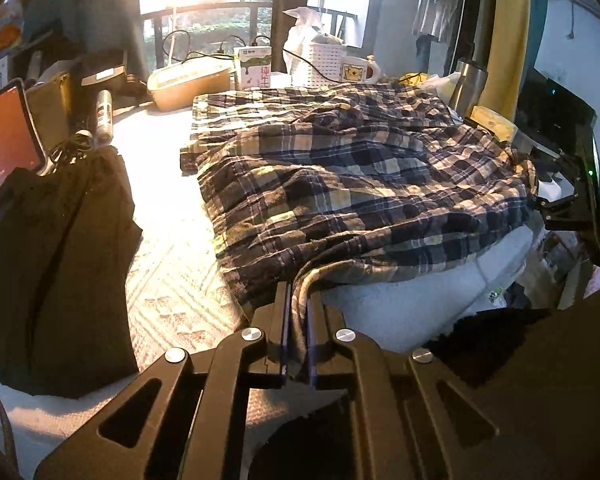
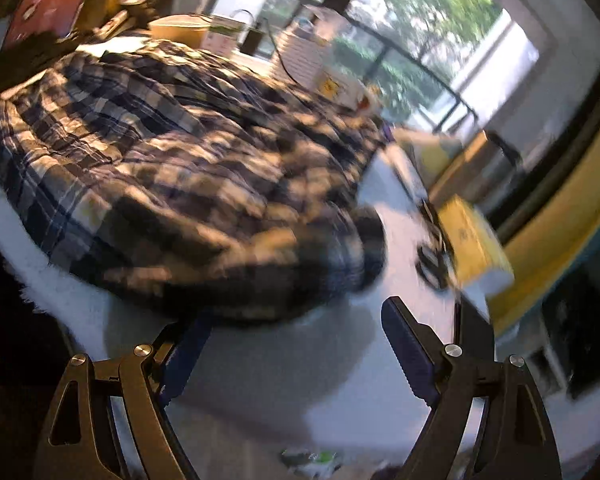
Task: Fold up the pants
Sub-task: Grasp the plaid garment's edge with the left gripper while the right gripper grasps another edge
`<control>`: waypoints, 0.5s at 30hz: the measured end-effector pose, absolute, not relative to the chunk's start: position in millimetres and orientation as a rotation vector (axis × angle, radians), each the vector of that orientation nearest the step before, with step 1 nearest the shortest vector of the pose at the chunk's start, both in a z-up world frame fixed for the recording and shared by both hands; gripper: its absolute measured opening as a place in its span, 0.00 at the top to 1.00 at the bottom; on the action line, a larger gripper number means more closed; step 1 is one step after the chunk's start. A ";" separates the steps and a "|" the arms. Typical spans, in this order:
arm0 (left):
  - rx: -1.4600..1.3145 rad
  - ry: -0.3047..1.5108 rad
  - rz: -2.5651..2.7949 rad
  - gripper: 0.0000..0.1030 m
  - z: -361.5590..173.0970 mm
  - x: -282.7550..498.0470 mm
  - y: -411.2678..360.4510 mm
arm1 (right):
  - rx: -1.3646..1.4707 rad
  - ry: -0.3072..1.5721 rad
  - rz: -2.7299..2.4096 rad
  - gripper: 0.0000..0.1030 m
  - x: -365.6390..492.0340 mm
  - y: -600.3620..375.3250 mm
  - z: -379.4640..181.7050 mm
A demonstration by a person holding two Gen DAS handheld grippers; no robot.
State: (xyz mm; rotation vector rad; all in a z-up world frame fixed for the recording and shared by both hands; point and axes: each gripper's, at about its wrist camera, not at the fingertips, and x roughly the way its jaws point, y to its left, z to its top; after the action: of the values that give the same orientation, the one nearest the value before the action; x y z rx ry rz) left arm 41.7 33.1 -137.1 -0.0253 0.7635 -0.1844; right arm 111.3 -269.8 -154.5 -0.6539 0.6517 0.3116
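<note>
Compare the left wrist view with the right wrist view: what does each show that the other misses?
Left wrist only: the left tongs shut on a fold of the plaid pants, a dark garment on the left, a lit screen and a spray can.

Right wrist only: the right tongs open with nothing between them, near the pants' edge, and a yellow box; the picture is blurred.

Both: the pants spread on the white table, a milk carton, a mug and the window railing.
</note>
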 end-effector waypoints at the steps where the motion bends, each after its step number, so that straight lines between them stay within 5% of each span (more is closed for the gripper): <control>1: -0.028 0.764 -0.184 0.95 -137.6 42.5 32.5 | -0.654 0.642 0.315 0.16 114.6 -267.0 -154.6; 10: 0.005 0.794 -0.169 0.93 -152.5 45.9 25.2 | -0.441 0.699 0.408 0.17 148.4 -279.9 -154.3; 13: 0.036 0.779 -0.170 0.93 -153.3 44.5 22.7 | -0.356 0.704 0.456 0.41 149.7 -283.9 -153.4; 14: 0.044 0.779 -0.171 0.94 -153.3 43.8 22.1 | -0.338 0.700 0.459 0.62 149.2 -284.9 -152.9; 15: 0.044 0.781 -0.173 0.94 -153.0 43.7 22.2 | -0.310 0.698 0.472 0.73 149.4 -287.0 -150.7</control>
State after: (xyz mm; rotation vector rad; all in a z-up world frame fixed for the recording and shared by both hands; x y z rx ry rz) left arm 43.7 22.2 -153.0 0.0435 0.7807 -0.1733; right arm 149.4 -287.0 -150.7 -0.3104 0.6977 0.4717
